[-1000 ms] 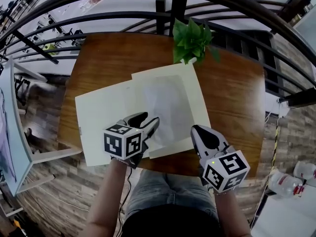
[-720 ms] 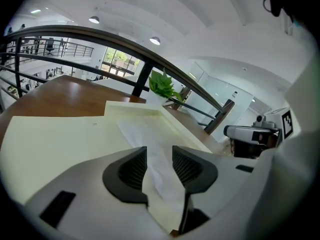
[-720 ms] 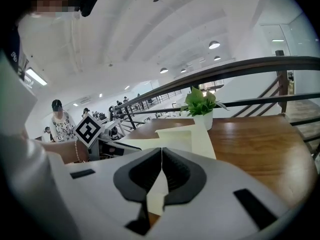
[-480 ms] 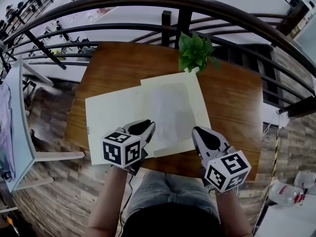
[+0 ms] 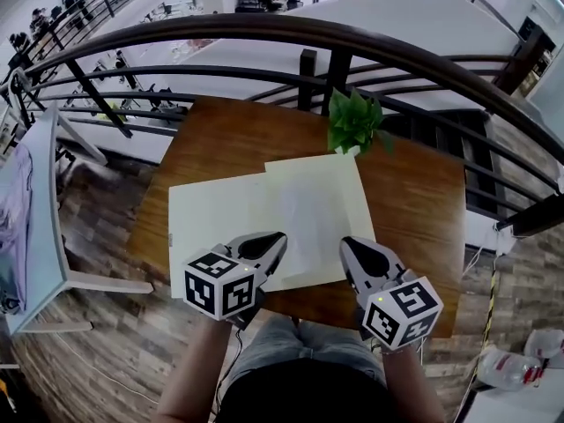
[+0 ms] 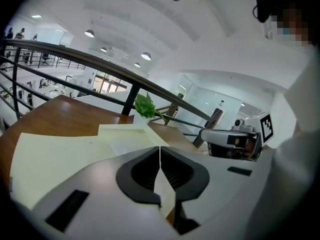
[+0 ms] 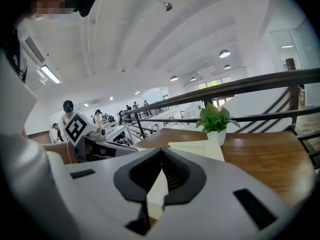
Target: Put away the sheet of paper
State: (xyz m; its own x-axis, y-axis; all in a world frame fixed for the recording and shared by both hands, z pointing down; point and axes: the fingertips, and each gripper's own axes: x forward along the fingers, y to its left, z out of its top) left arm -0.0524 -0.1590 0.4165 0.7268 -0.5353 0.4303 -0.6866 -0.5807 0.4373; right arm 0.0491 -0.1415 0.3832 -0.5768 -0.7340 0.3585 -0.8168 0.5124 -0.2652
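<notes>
Two cream sheets lie overlapped on the brown table (image 5: 220, 139): a wider one (image 5: 211, 218) at the left and a paler sheet of paper (image 5: 322, 205) on top at the right. My left gripper (image 5: 278, 238) hovers over the near part where they overlap, jaws shut; no paper visibly sits between the pads. In the left gripper view the jaws (image 6: 160, 151) meet in a thin line above the paper (image 6: 65, 149). My right gripper (image 5: 346, 244) is shut too, over the top sheet's near right corner, pads together (image 7: 161, 154).
A small green plant (image 5: 354, 122) in a white pot stands at the far edge, just behind the sheets. A dark curved railing (image 5: 264, 38) runs behind the table. A white chair (image 5: 53, 236) stands on the wood floor at the left.
The left gripper's jaws stood wide open a second ago and have come together. Both grippers stay near the table's front edge; the right one is still shut.
</notes>
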